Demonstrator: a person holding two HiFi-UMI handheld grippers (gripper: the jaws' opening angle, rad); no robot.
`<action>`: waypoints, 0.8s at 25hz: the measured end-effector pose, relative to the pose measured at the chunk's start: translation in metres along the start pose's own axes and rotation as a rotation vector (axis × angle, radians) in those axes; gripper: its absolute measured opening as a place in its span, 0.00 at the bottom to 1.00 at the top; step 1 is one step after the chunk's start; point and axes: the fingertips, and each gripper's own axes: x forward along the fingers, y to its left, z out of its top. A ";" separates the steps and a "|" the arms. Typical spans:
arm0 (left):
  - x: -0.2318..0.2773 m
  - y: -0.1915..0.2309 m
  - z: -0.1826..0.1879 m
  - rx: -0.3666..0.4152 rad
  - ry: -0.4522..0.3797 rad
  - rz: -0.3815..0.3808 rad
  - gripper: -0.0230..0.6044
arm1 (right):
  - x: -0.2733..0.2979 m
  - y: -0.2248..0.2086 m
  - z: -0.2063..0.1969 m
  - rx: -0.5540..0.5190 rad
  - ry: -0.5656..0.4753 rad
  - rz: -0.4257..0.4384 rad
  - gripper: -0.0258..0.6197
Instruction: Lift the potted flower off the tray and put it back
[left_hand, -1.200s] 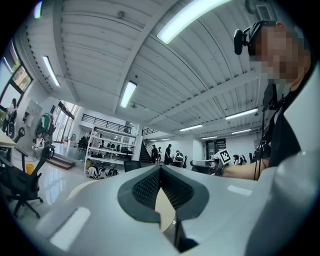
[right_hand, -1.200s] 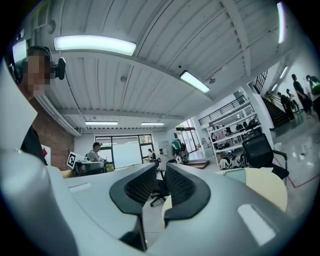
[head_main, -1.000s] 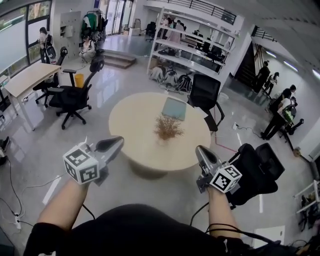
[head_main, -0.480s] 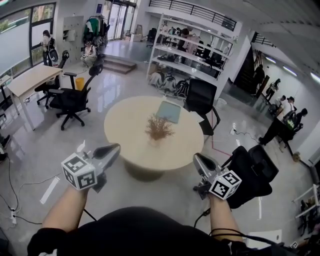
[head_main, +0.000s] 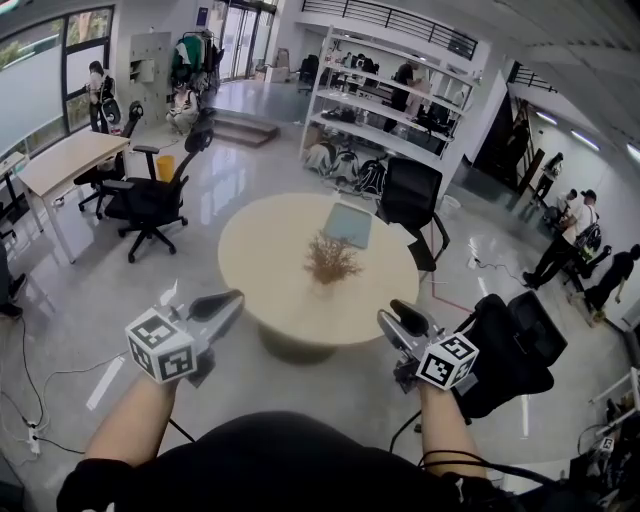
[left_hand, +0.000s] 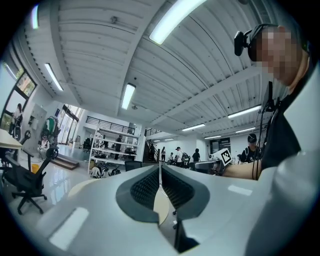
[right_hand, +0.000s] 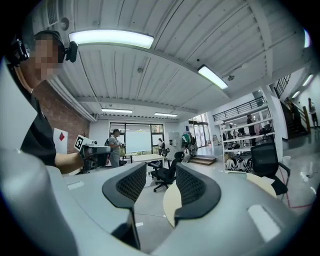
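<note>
Potted flower: we saw it near the middle of the round table, just nearer us than the tray.
Left gripper: we held it by the table's near edge, jaws pressed together, empty.
Right gripper: its jaws had just been opening and stood partly apart, with nothing between them.

Round table, potted flower, perhaps tray
</note>
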 end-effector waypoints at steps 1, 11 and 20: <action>-0.001 0.006 0.000 0.001 0.000 -0.007 0.05 | 0.009 -0.002 -0.005 0.001 0.013 -0.002 0.37; 0.009 0.083 -0.010 0.015 0.040 -0.081 0.05 | 0.086 -0.044 -0.062 0.020 0.129 -0.091 0.74; 0.065 0.127 -0.031 -0.036 0.056 -0.130 0.05 | 0.124 -0.104 -0.122 0.057 0.182 -0.161 0.88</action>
